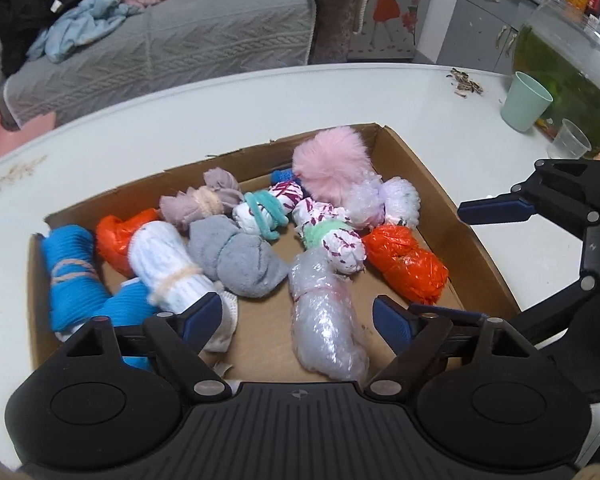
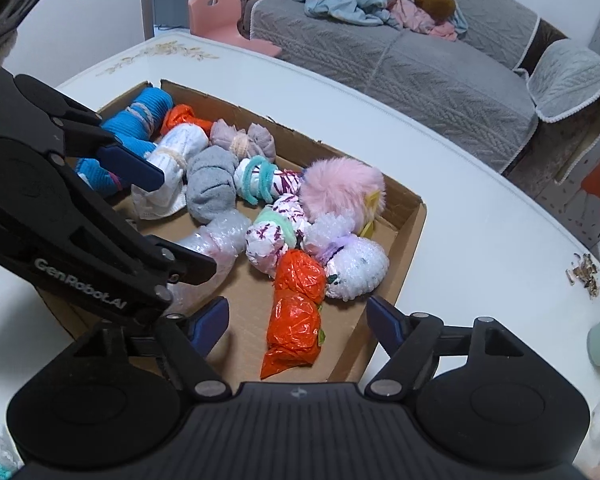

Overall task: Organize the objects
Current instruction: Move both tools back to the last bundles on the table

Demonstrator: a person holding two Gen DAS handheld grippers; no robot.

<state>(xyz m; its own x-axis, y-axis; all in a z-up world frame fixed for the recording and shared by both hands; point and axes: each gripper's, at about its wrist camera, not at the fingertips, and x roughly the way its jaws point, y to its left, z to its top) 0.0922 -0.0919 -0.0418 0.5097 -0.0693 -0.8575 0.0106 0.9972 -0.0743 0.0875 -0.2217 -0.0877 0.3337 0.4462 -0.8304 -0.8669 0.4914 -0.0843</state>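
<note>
A shallow cardboard box (image 1: 472, 224) (image 2: 410, 220) on the white table holds several tied bundles: a blue sock roll (image 1: 72, 276), a white sock roll (image 1: 168, 272), a grey sock ball (image 1: 240, 260), orange plastic bundles (image 1: 408, 264) (image 2: 296, 320), a clear bubble-wrap roll (image 1: 324, 320) and a pink pompom (image 1: 332, 164) (image 2: 340, 188). My left gripper (image 1: 298, 322) is open and empty above the box's near side, straddling the bubble-wrap roll. My right gripper (image 2: 298, 324) is open and empty over the orange bundle at the box's near edge.
A mint cup (image 1: 526, 100), a clear plastic cup (image 1: 570, 144) and a green fish tank (image 1: 568, 68) stand at the table's right. Seed husks (image 1: 464, 84) lie near them. A grey sofa (image 1: 172, 44) with clothes is behind the table.
</note>
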